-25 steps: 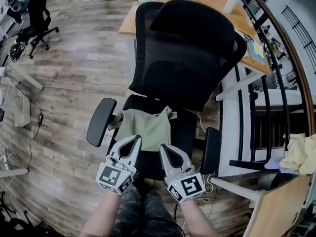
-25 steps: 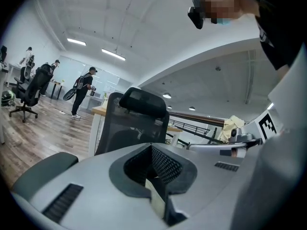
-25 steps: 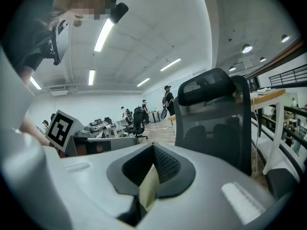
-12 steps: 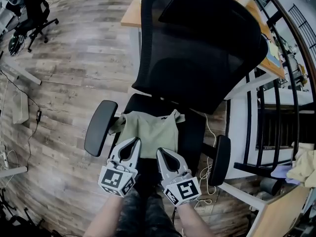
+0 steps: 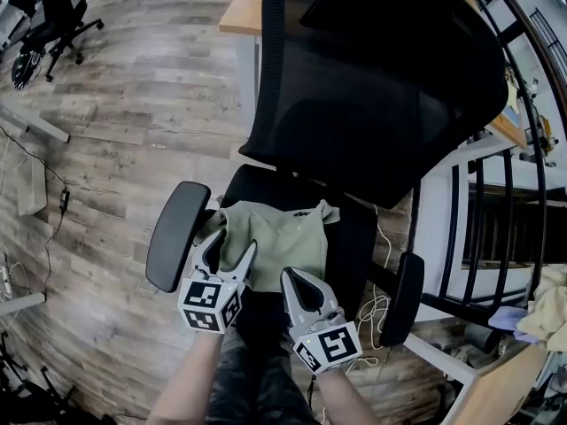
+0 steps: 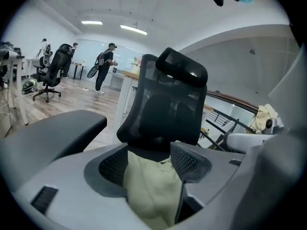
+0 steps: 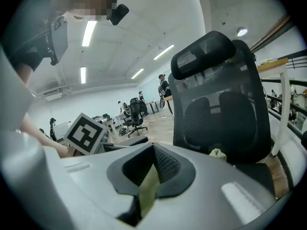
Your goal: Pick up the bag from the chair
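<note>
I'm looking steeply down on a black mesh chair (image 5: 381,78) with the pale green bag (image 5: 282,230) lying flat on its seat (image 5: 350,237), towards the front and nearer the left armrest (image 5: 174,235) than the right armrest (image 5: 407,297). My left gripper (image 5: 233,243) is at the bag's near left edge. Its jaws have just been opening and now stand apart, with bag cloth showing between them in the left gripper view but neither pad pressing on it. My right gripper (image 5: 291,278) sits just beside it at the bag's near edge with its jaws together, holding nothing. Only a sliver of green shows through the slit. The armrests hem both grippers in at the sides. Left of the chair the wooden floor (image 5: 115,149) is open. A black railing (image 5: 496,228) stands close on the right, and a desk (image 5: 244,11) is behind the backrest.
</note>
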{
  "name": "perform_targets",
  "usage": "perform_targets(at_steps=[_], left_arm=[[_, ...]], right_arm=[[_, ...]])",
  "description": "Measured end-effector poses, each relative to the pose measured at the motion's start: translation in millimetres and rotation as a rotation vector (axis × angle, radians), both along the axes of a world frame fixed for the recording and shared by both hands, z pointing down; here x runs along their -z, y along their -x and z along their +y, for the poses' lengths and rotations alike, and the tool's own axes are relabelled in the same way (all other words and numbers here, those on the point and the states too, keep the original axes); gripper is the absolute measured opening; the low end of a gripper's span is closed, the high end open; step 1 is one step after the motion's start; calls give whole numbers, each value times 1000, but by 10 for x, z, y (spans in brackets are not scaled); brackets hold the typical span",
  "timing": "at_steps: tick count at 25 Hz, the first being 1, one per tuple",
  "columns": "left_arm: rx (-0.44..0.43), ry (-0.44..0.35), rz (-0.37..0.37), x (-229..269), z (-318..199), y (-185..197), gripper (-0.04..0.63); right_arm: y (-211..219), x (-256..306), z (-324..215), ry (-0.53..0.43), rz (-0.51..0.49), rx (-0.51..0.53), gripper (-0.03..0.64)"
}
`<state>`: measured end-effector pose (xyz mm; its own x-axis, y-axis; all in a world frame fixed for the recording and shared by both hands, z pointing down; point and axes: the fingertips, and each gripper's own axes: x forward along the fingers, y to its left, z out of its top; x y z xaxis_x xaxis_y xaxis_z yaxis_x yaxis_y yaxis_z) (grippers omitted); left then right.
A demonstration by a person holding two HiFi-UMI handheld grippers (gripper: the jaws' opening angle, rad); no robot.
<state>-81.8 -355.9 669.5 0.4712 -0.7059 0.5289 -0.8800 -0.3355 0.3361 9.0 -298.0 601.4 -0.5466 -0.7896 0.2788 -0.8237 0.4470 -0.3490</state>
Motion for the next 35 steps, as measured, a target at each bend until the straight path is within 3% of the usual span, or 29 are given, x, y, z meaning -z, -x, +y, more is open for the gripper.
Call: perform_targets(at_steps=[3,11,16,24,29,31,34,35], left_arm=[[8,71,-18,-180,-70,24,293],[5,329,-67,-585,-151,92,307],[-51,441,-75,-764,-196,52,307],[-63,519,19,-885,-328,-14,307],[-40,537,10,-996,-409,6,307],[-26,536,-23,-1016,-434,38,269],[-30,524,-75,-1045,-410,80,84],[-35,514,-77,-1037,-402,74,69]], right_arm=[[-37,-84,-24,21,7,-11,8],[-125,-222,-69,56,11,-48,8],[-204,-320,-94,78,11,-68,8],[-270,-415,-178,94,10,-80,8],[-359,-464,-269,103,20,-106,8],[-416,-503,-306,113,36,-122,8],[-535,-587,-374,149,75,-167,8],[-592,-633,-402,169,88,-192,8]])
